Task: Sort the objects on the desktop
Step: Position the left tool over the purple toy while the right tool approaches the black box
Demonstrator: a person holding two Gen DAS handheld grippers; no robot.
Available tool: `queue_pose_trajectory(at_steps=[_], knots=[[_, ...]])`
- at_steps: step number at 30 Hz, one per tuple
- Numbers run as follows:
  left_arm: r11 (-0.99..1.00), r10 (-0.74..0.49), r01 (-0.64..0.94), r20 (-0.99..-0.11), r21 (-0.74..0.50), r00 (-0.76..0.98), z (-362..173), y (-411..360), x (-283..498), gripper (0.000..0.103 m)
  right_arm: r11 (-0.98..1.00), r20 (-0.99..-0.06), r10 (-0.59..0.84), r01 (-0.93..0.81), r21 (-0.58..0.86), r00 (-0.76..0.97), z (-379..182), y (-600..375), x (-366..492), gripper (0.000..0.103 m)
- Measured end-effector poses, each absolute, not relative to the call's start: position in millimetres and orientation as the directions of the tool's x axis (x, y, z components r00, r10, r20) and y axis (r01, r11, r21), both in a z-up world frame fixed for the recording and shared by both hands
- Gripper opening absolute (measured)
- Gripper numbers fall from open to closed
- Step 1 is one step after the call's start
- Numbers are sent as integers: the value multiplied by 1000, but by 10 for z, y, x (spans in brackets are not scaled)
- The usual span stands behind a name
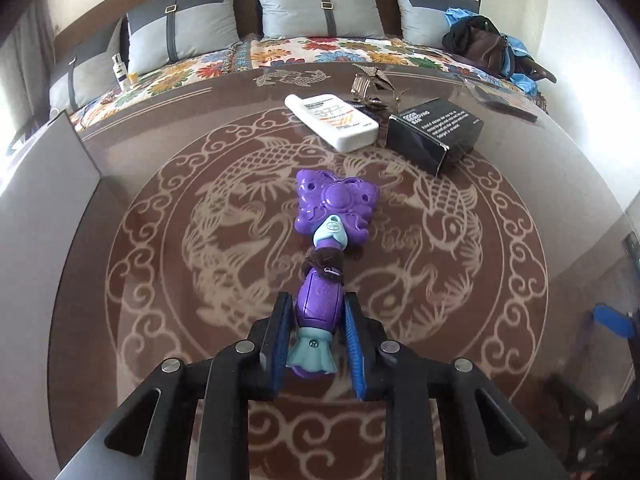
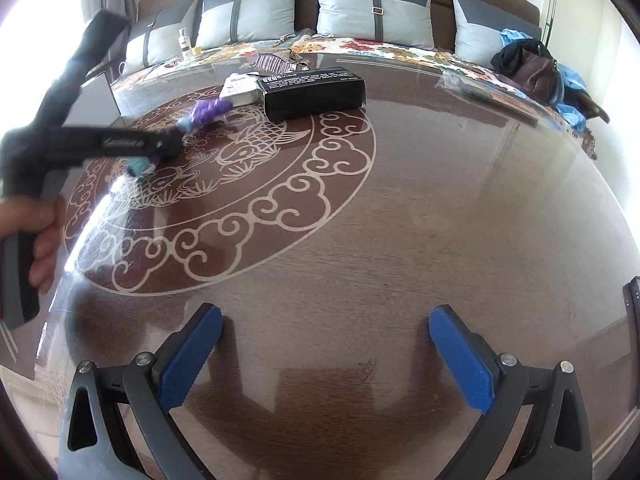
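At table centre your left gripper (image 1: 316, 320) clamps the purple toy wand (image 1: 320, 264) (right gripper (image 2: 326, 356) open, empty); white bottle (image 1: 332, 120) and black box (image 1: 434, 132) unsorted.

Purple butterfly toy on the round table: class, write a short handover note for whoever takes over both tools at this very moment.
Left tool: shut on the handle of the purple butterfly toy, which lies on the round table; a brown hair tie sits around its neck.
Right tool: open, empty, over bare table.
Where things are: white lotion bottle and black box lie side by side at the far side, a small metal ornament behind them.
Done: toy gripped; nothing looks sorted yet.
Left: move the toy to its place, then probably handle the bottle, box and ornament.
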State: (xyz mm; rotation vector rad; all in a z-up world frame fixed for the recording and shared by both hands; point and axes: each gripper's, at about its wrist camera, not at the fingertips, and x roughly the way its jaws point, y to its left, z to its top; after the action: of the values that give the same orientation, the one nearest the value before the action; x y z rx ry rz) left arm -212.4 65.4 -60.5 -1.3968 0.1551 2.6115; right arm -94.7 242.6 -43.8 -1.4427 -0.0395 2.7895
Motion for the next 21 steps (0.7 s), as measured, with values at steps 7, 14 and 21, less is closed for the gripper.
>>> queue_pose_trajectory(at_steps=[7, 14, 21], knots=[[-988, 74, -155, -834, 14, -546, -681, 256, -1660, 87, -1000, -816, 12, 12, -23, -578, -439, 2427, -946, 103], [-991, 77, -131, -823, -3, -563, -753, 152, -1760, 103, -1000, -816, 12, 12, -23, -578, -436, 2429, -945, 103], [-992, 75, -126, -820, -3, -568, -758, 153, -1756, 103, -1000, -816, 11, 11, -22, -578, -436, 2435, -941, 103]])
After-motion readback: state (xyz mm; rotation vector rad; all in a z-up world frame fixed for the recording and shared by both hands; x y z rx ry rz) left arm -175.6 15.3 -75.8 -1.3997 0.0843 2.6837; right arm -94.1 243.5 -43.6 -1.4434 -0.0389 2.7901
